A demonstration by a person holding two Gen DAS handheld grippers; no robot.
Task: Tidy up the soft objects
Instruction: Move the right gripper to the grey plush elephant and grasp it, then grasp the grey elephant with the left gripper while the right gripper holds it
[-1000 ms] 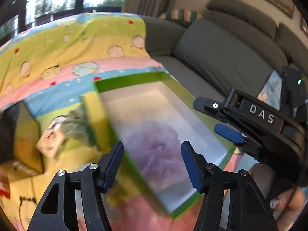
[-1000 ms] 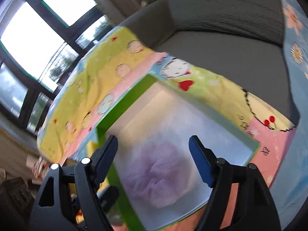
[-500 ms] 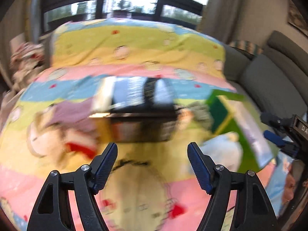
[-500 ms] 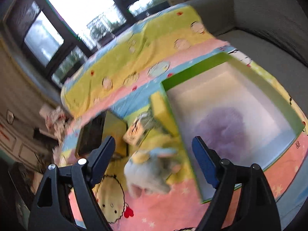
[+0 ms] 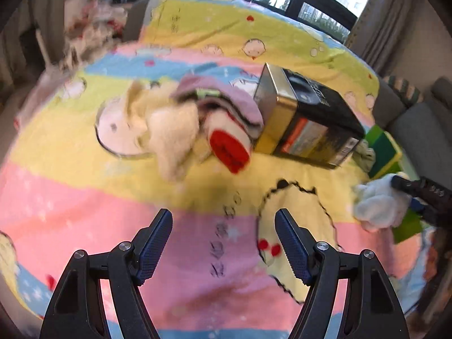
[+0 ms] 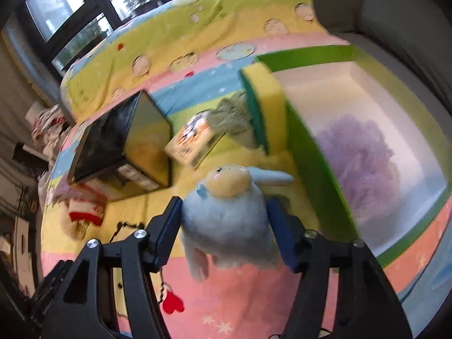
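Observation:
A light blue plush sheep (image 6: 226, 214) lies on the blanket between the fingers of my right gripper (image 6: 224, 234), whose pads sit at its sides; the jaws are wide, so I cannot tell if they grip it. It also shows in the left wrist view (image 5: 378, 206). A green box (image 6: 310, 152) with a white inside holds a purple bath pouf (image 6: 358, 166). A yellow-green sponge (image 6: 262, 96) leans on its wall, with a grey-green cloth (image 6: 234, 118) beside it. My left gripper (image 5: 223, 240) is open and empty over the blanket, short of a pile of white, purple and red soft things (image 5: 197, 124).
A black and gold tin box (image 5: 305, 118) lies on the cartoon blanket (image 5: 113, 197) between the pile and the green box. A small printed carton (image 6: 195, 141) lies near the sponge. A grey sofa (image 6: 401, 14) is behind, windows beyond.
My left gripper has swung left from the green box to the soft pile. My right gripper has pulled back from the box and come down around the blue plush sheep.

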